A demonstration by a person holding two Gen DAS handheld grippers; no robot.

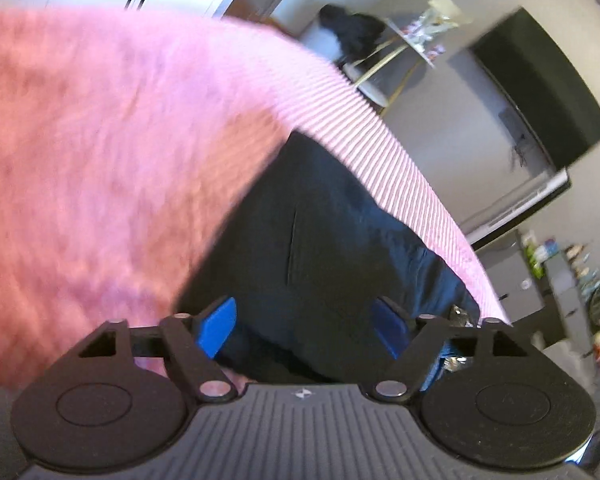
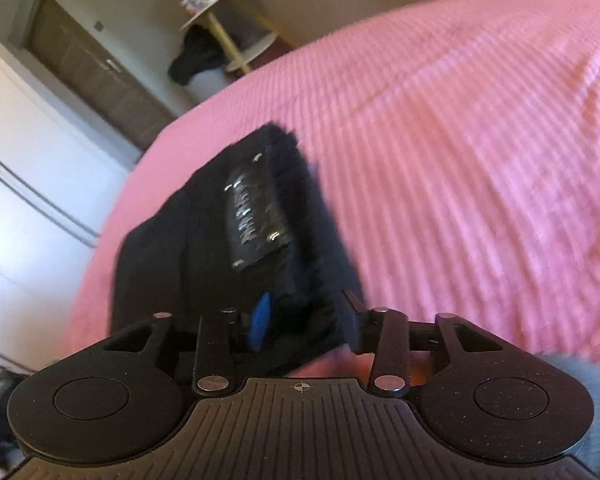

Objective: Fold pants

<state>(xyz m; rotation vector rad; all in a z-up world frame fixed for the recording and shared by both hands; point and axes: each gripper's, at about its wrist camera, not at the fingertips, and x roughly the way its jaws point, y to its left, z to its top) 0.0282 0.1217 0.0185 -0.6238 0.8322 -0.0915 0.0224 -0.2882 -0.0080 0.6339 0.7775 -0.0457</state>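
**A:** So how far along is this fold? Both views are pretty blurry.

**B:** Looks mid-fold to me. The dark pants [image 2: 236, 240] are on the pink bed cover [image 2: 480, 140], bunched into a thick stack with a sequined patch facing up. The right gripper [image 2: 304, 320] seems clenched on the near edge of the fabric.

**A:** And the left?

**B:** The left gripper [image 1: 304, 328] has its blue pads spread wide apart, with cloth lying between them, so released, I'd say. I'd guess at least one more fold plus smoothing is left.
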